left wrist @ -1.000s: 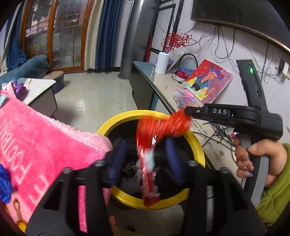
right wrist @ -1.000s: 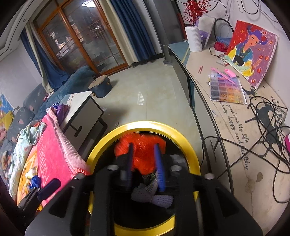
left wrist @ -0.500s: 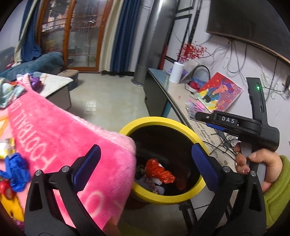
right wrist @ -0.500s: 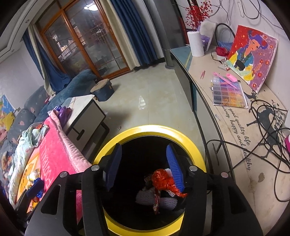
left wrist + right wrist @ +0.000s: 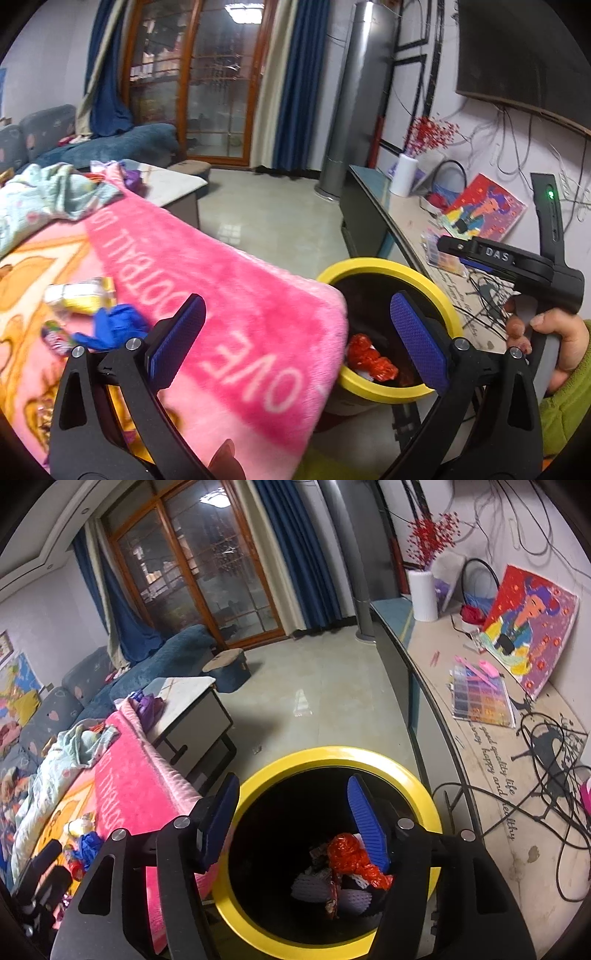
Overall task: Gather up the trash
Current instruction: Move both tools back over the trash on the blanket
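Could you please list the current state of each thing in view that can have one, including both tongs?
Left tongs: open, empty, jaws just opened wide.
Right tongs: open, empty, jaws just opening over the bin.
Yellow-rimmed trash bin: uncovered, partly filled.
Red wrapper: crumpled, lying inside the bin.
Blue wrapper: crumpled, on the pink blanket, not yet collected.
Yellow packet: lying on the blanket.

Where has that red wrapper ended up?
The red wrapper lies inside the yellow-rimmed bin, on top of other trash at the bottom. In the right wrist view it sits just under the open right gripper, beside the pink blanket.
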Demonstrator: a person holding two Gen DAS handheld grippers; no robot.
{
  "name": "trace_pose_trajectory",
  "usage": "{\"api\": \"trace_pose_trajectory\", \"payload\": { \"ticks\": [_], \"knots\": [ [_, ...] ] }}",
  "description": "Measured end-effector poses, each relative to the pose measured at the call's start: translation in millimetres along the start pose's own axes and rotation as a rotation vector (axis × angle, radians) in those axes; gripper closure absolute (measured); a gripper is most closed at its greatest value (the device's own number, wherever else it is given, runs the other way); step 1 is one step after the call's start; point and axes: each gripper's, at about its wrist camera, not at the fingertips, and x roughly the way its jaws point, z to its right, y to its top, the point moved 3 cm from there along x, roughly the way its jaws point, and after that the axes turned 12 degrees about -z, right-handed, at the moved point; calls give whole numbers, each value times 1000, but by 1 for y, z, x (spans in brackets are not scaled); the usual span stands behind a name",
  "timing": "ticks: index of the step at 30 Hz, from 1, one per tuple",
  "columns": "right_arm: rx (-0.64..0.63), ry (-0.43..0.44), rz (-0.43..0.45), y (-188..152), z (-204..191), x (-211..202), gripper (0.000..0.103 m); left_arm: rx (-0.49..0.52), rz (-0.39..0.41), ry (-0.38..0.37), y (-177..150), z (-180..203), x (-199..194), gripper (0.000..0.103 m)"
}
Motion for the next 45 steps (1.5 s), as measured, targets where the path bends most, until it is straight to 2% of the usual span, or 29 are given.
{"api": "trace_pose_trajectory", "payload": {
  "ticks": [8,18,38,45],
  "knots": [
    [-75,33,45,-6,-33,-17,42,-35,53,59,-1,-23,-27,11],
    [-180,94,105,-17,-77,-38,36,-82,86,96,-7,-46,-48,11],
    [-375,201,98,-49,-145,-48,31,-172,140,168,-24,-94,-86,11],
    [-447,250,63,-68,-171,-46,31,-216,161,196,-31,-114,-103,11]
  ]
}}
